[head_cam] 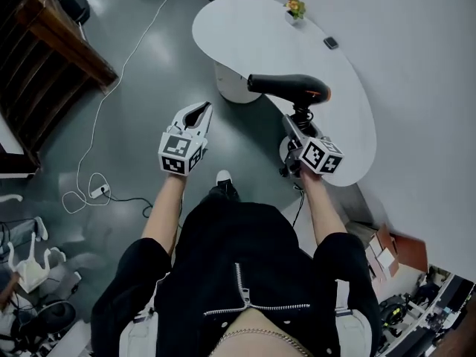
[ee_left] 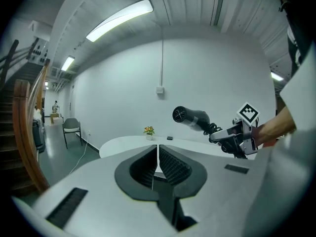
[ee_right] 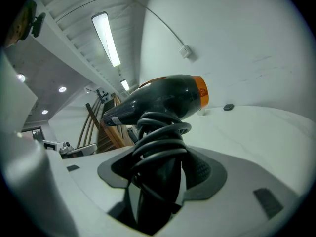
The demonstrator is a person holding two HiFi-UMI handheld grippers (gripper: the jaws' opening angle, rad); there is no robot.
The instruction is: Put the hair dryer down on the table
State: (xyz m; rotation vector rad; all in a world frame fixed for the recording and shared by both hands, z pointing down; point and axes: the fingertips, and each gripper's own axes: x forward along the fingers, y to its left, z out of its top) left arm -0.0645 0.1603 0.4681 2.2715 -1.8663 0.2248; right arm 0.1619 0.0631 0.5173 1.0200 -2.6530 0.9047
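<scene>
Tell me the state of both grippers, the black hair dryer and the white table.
Black hair dryer with orange end: held in the air, not yet set down.
Right gripper: shut on the dryer's cord-wrapped handle.
Left gripper: shut, empty.
White curved table: bears a small flower pot and a small dark object.

Holds left gripper (head_cam: pixel 199 111) out front, jaws together and empty; clamps right gripper (head_cam: pixel 292 126) around the hair dryer (head_cam: pixel 290 86) handle, forearms extended.
</scene>
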